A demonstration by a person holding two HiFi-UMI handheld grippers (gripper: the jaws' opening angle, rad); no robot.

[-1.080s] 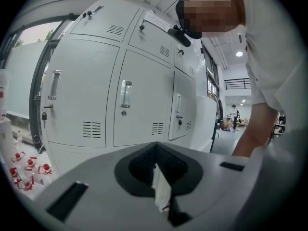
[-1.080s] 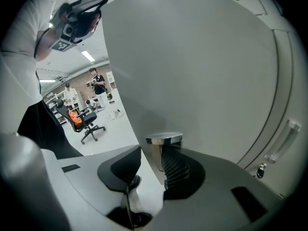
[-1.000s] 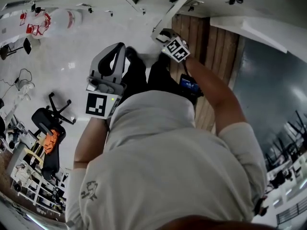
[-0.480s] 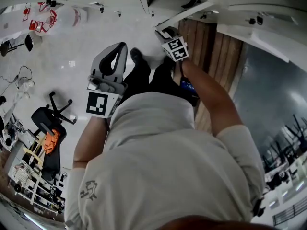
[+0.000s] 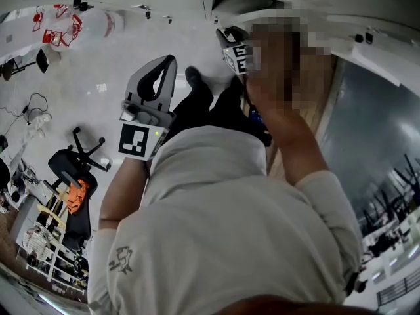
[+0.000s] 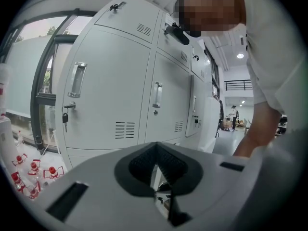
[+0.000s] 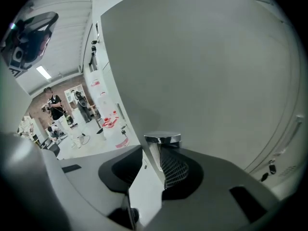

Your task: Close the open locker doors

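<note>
Right gripper view: the right gripper (image 7: 159, 154) straddles the free edge of the open locker door (image 7: 202, 66), right beside its chrome knob (image 7: 162, 138). The door panel fills the far right of this view. The jaws have just been closing with the door edge between them. A firm clamp is not yet evident (treat the gripper as unclenched). Placement at the free edge, far from the hinge, likely gives the best leverage for swinging the door shut. The left gripper (image 6: 156, 146) is clenched on nothing. It faces the closed lockers (image 6: 110, 95), probably to stay out of the swing.
</note>
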